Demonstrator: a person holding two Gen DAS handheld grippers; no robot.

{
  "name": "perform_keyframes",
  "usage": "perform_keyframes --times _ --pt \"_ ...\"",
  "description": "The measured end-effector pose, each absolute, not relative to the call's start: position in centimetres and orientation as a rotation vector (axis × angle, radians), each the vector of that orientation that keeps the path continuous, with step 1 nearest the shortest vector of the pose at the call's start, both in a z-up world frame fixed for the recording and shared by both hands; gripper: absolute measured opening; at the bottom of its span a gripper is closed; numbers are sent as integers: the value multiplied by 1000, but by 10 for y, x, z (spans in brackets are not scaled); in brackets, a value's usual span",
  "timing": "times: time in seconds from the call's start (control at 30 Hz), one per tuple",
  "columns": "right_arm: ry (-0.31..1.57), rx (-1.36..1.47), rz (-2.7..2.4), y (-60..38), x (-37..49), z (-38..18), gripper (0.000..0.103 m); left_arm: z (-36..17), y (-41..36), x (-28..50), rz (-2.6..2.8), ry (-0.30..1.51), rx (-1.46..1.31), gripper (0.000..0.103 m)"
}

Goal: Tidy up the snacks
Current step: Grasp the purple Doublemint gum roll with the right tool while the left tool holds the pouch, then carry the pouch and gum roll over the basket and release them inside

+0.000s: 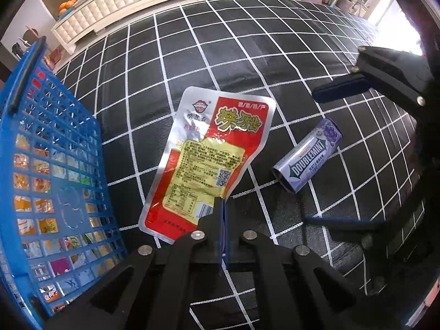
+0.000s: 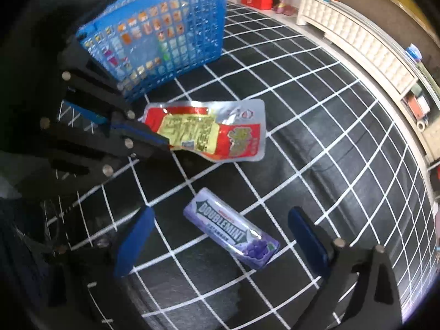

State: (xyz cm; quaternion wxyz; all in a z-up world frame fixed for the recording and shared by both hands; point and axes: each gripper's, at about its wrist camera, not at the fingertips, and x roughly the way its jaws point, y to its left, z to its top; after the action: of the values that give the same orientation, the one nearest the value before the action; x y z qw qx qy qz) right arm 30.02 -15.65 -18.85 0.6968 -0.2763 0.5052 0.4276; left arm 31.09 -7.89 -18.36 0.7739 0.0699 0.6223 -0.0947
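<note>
The things lie on a black cloth with a white grid of lines (image 1: 247, 55), and a long white cabinet (image 1: 110, 8) runs along the far side of the room. At the left stands a blue basket (image 1: 55, 148) with many small snack packs showing through its holes. Just beside it is a flat red and silver snack pouch (image 1: 209, 148). The left gripper (image 1: 223, 206) is closed tight on the pouch's near edge, and from the right wrist view the pouch looks lifted a bit off the cloth. The pouch has big yellow Chinese writing, a mouth picture and a square code; the small print is too tiny to read. Further right lies a purple box of gum (image 2: 231, 227) with grapes on it and the word DOUBLEMINT. It rests flat on the cloth, apart from the pouch. The right gripper (image 2: 220, 247) is spread wide with nothing in it, and the gum box sits right between its two blue fingers (image 2: 134, 242). The box's long side lies slanted across that gap, not straight along it, so the right gripper is much nearer and may need a small turn before closing. The basket is close to the left gripper, so the pouch likely goes in there.
</note>
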Motion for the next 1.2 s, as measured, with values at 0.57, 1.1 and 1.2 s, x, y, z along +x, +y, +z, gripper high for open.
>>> perform_keyframes --times 0.57,1.1,1.2 --pt "1092 -707 899 -170 274 -204 38 -178 -83 298 -243 1313 148 0" --pt "952 -671 716 -192 238 -95 37 -68 -80 254 -277 1080 106 0" --pt "915 -675 703 -184 226 -70 37 -43 -71 240 -282 1031 93 0"
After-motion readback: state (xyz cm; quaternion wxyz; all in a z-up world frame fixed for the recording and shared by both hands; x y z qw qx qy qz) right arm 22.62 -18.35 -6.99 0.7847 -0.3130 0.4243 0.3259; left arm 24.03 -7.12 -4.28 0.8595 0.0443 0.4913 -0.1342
